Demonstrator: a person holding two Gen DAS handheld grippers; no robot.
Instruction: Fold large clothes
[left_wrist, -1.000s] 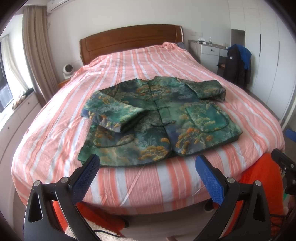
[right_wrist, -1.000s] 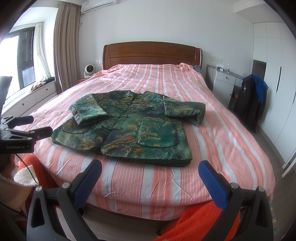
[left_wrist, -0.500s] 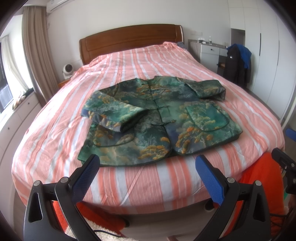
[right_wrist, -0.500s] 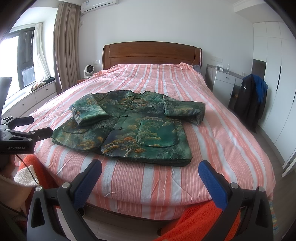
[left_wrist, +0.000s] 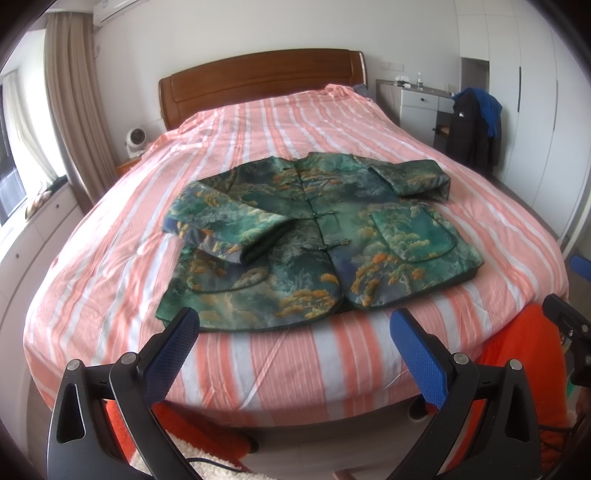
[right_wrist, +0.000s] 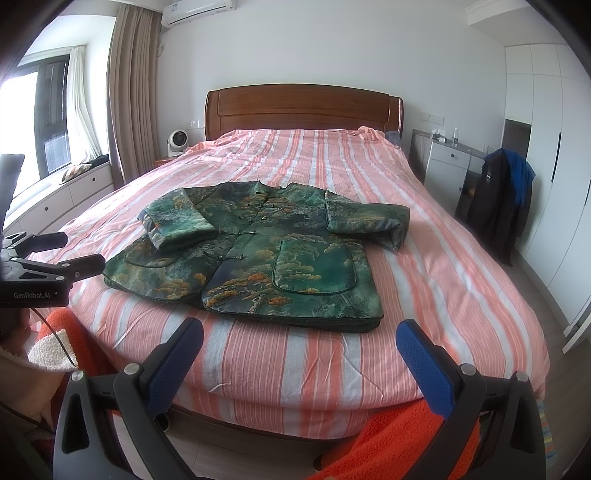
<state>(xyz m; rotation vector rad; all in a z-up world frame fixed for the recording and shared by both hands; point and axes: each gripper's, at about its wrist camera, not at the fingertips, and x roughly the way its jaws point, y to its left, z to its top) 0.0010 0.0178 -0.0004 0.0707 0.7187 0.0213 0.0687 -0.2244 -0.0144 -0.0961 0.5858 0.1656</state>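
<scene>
Because the green patterned jacket (left_wrist: 317, 236) looks quilted and thick, it should handle as soft but bulky, holding folds poorly. It lies flat on the striped bed (left_wrist: 258, 133), near the foot edge, sleeves folded inward. Both the left hand-held gripper (left_wrist: 291, 332) and right hand-held gripper (right_wrist: 299, 339) hover spread wide, empty. Hem corners look best to grasp; the bed leaves ample room beyond.

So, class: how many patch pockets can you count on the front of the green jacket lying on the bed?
2. One pocket is on the jacket panel nearer the right hand-held gripper; the other pocket lies partly under the folded sleeve. Others may be hidden.
</scene>
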